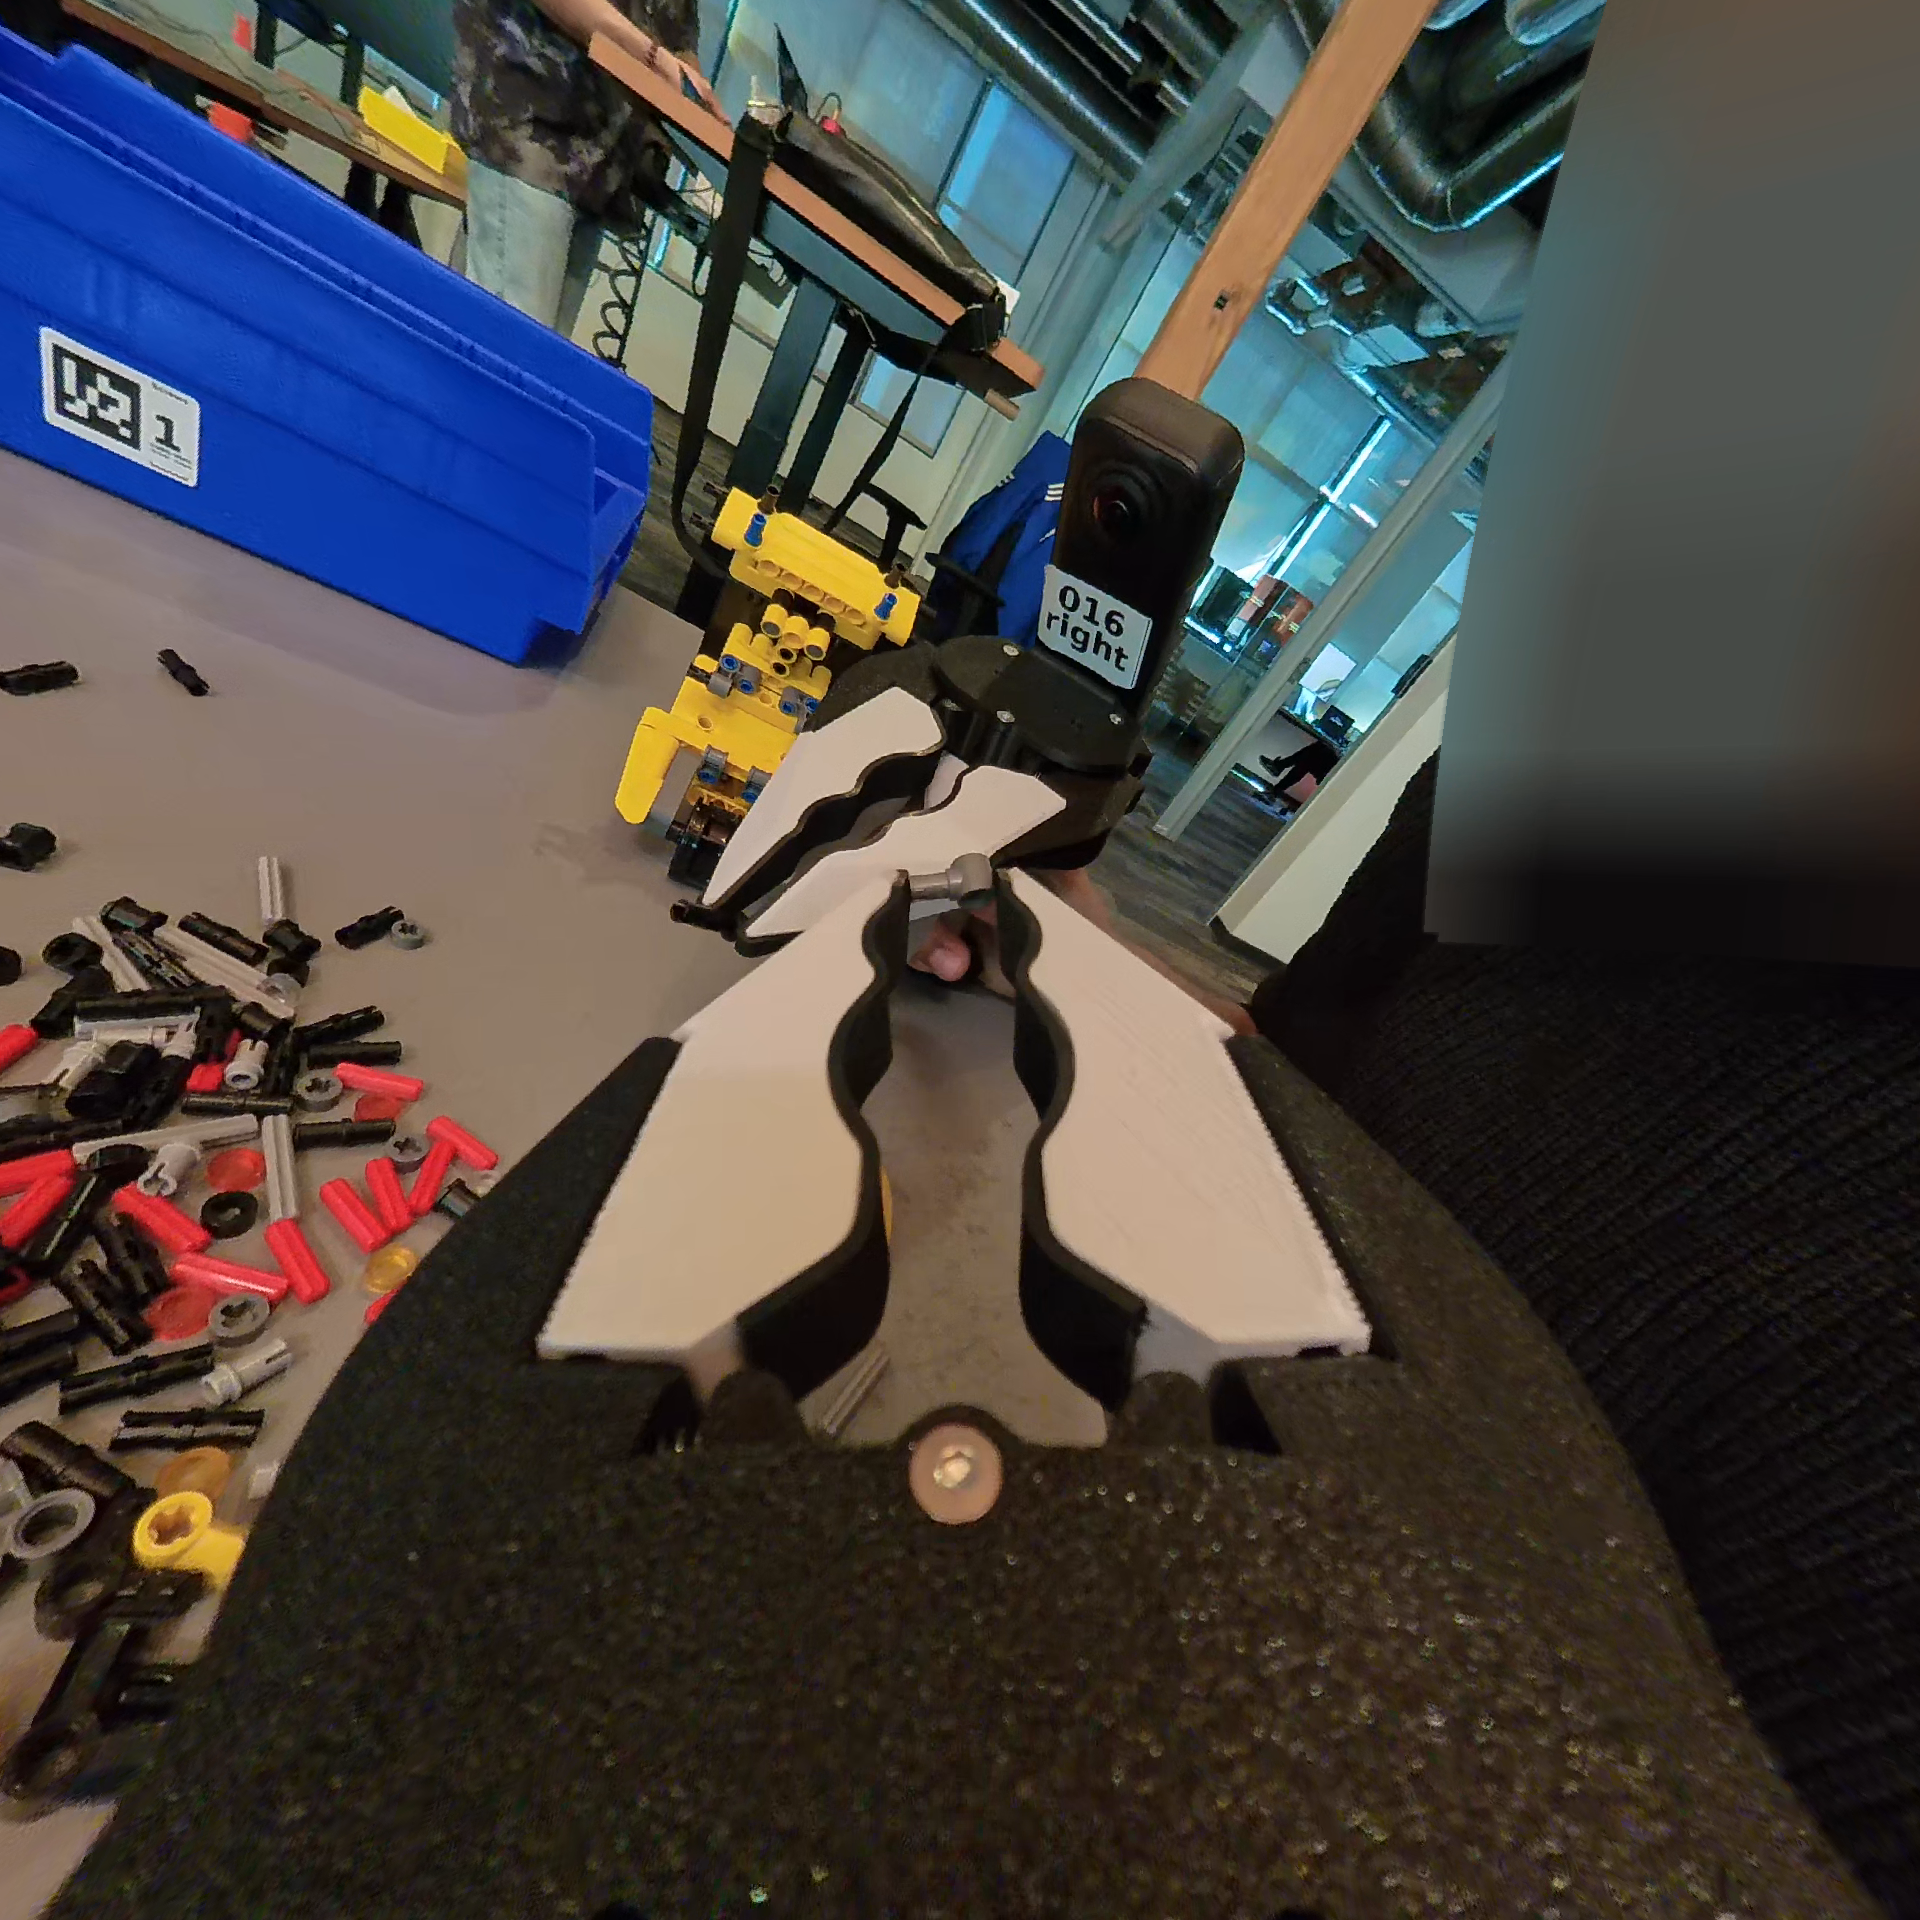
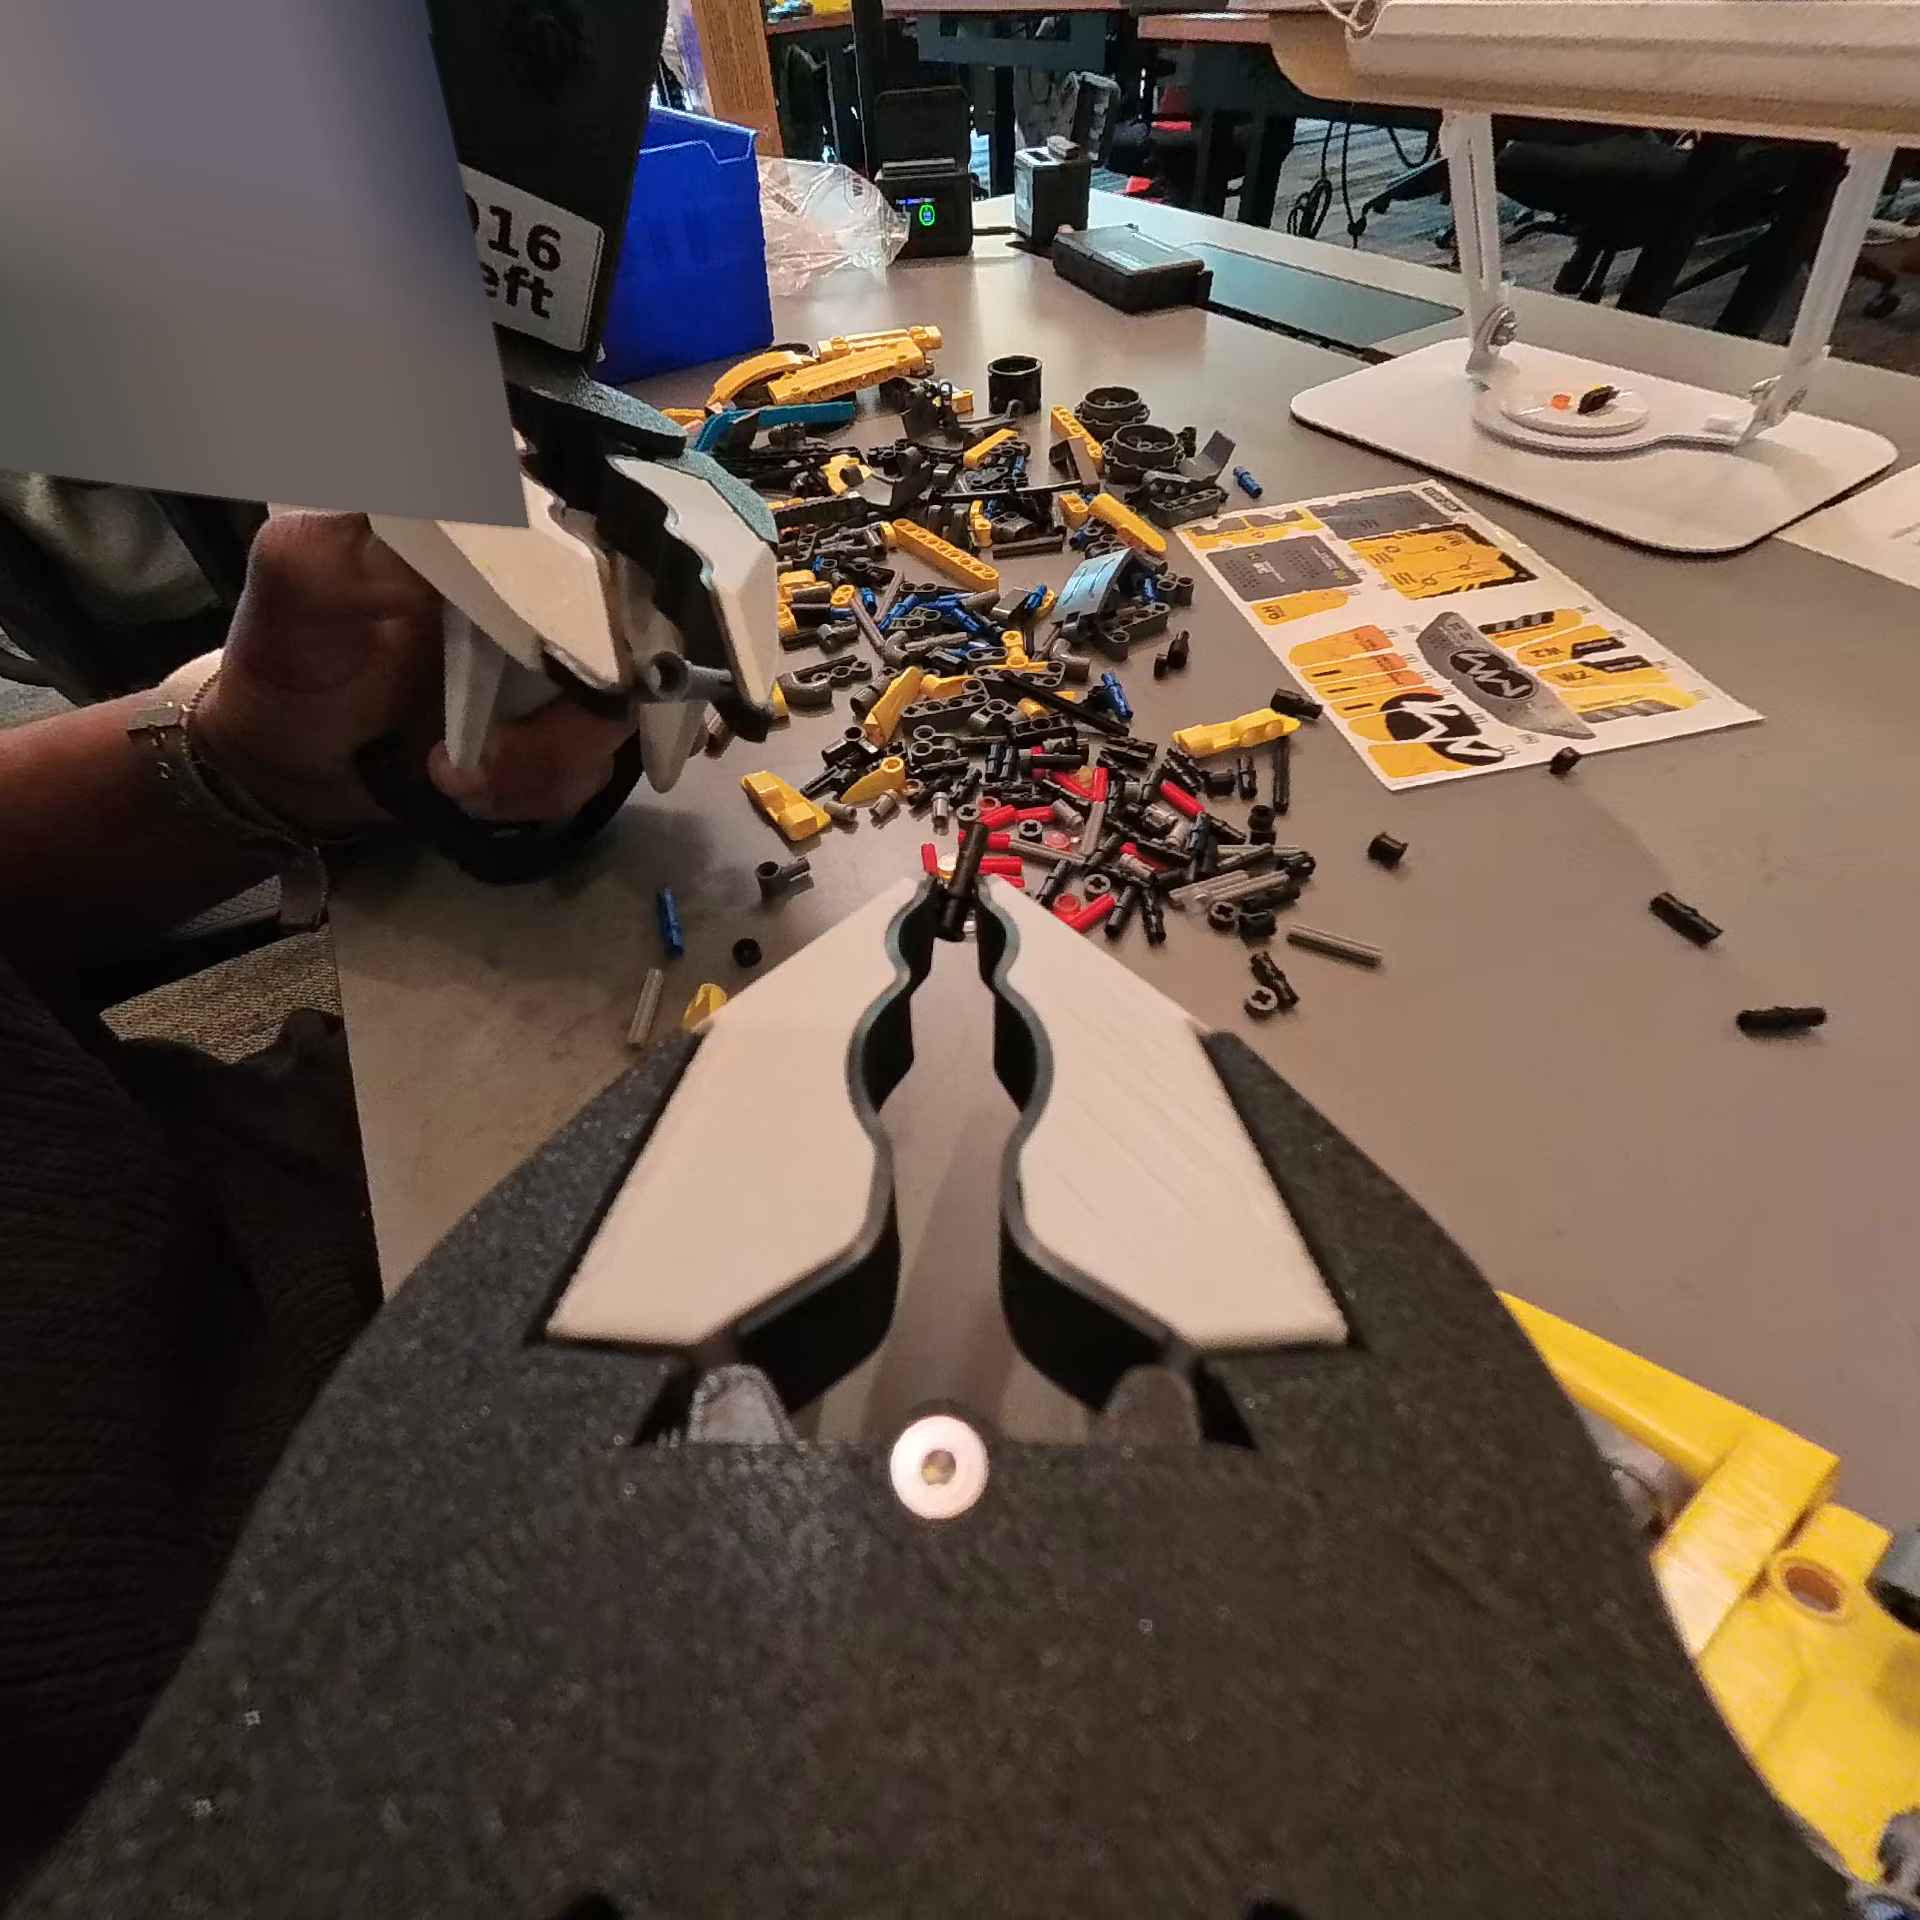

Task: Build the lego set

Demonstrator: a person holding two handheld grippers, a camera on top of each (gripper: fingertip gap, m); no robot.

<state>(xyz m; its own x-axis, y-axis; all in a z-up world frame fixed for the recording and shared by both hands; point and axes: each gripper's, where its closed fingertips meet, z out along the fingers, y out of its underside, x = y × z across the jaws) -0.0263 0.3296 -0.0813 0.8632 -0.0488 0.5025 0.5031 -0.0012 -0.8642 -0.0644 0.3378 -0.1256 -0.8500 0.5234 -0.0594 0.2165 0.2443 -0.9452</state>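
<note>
My left gripper (image 1: 948,891) is shut on a small grey connector piece (image 1: 961,879), held above the grey table. It also shows in the right wrist view (image 2: 698,712), held by a hand, with the grey connector (image 2: 675,675) at its tips. My right gripper (image 2: 956,898) is shut on a short black pin (image 2: 962,868) that sticks out past its tips. In the left wrist view the right gripper (image 1: 732,925) is just beyond my left fingertips, its black pin (image 1: 691,914) pointing left. The two held pieces are close but apart.
A pile of loose black, red, grey and yellow building pieces (image 2: 987,675) covers the table middle (image 1: 187,1143). A partly built yellow model (image 1: 769,665) stands behind the right gripper. Blue bins (image 1: 312,364), a sticker sheet (image 2: 1455,634) and a white stand (image 2: 1600,436) lie around.
</note>
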